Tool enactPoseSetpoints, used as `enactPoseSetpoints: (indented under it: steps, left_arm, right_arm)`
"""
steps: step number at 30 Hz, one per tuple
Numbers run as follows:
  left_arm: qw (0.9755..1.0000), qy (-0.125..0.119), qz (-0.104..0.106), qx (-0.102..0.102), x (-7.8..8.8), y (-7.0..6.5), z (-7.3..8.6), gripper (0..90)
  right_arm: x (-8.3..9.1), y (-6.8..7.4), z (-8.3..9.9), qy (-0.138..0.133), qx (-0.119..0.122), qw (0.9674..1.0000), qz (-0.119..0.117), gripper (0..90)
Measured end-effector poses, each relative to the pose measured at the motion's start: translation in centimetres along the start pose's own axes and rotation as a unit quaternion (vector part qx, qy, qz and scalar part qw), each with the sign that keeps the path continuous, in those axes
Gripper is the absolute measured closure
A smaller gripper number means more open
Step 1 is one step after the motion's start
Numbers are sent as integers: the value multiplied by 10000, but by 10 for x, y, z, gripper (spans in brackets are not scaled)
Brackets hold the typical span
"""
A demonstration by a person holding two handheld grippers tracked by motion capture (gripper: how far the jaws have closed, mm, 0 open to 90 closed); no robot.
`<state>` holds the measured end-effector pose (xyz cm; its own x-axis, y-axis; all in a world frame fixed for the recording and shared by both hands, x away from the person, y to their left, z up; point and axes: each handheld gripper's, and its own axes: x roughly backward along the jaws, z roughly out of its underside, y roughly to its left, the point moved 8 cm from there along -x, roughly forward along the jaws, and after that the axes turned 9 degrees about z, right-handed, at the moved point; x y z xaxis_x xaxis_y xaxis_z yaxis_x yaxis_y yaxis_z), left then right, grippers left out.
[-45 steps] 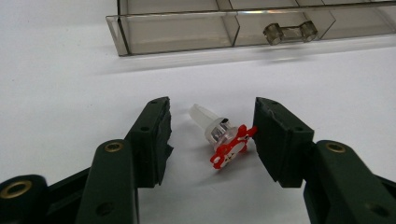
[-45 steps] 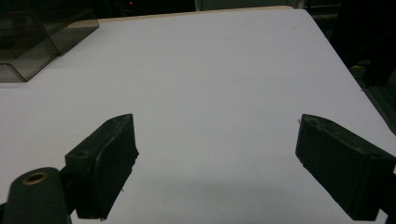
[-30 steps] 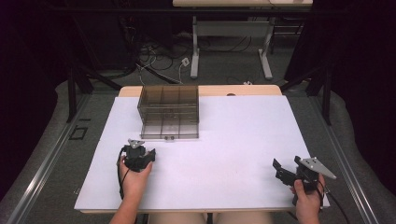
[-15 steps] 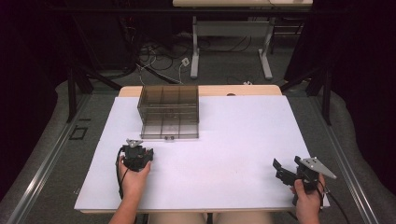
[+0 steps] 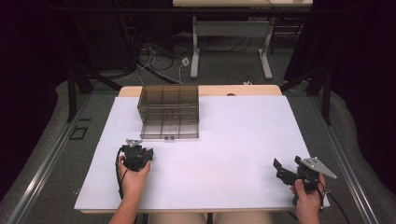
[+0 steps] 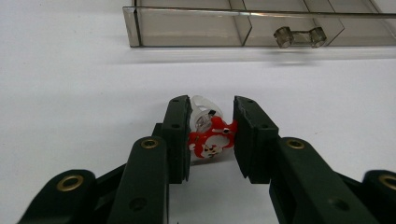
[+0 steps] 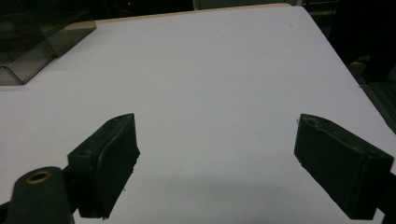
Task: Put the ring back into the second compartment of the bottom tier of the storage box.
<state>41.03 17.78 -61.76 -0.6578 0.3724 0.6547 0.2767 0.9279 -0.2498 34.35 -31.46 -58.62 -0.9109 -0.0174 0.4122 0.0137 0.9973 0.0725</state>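
A small red-and-white figure ring with a clear plastic band (image 6: pixel 211 137) sits between the two black jaws of my left gripper (image 6: pixel 211 122), which are closed against its sides just above the white table. In the high view, my left gripper (image 5: pixel 136 150) is at the front left of the table, a short way in front of a smoky transparent compartment box (image 5: pixel 168 112). The box front and its clear drawer handle (image 6: pixel 299 36) lie ahead of the jaws. My right gripper (image 5: pixel 282 170) rests at the front right. Its jaws stand wide apart with nothing between them (image 7: pixel 217 135).
The white tabletop (image 5: pixel 243 135) stretches between the two grippers. A corner of the box (image 7: pixel 28 37) shows far left in the right gripper view. Beyond the table's far edge are desk legs and cables on the floor (image 5: pixel 154 51).
My left gripper has shifted very slightly back toward the person. The right gripper has not moved.
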Motion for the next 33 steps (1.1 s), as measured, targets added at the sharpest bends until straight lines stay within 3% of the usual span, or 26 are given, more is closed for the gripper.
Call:
enactPoseSetpoints:
  steps: [33]
  left_arm:
    - [9995, -298, 48, 27, 11, 1, -10, 682]
  right_arm:
    - [0, 0, 0, 5, -23, 10000, 4, 134]
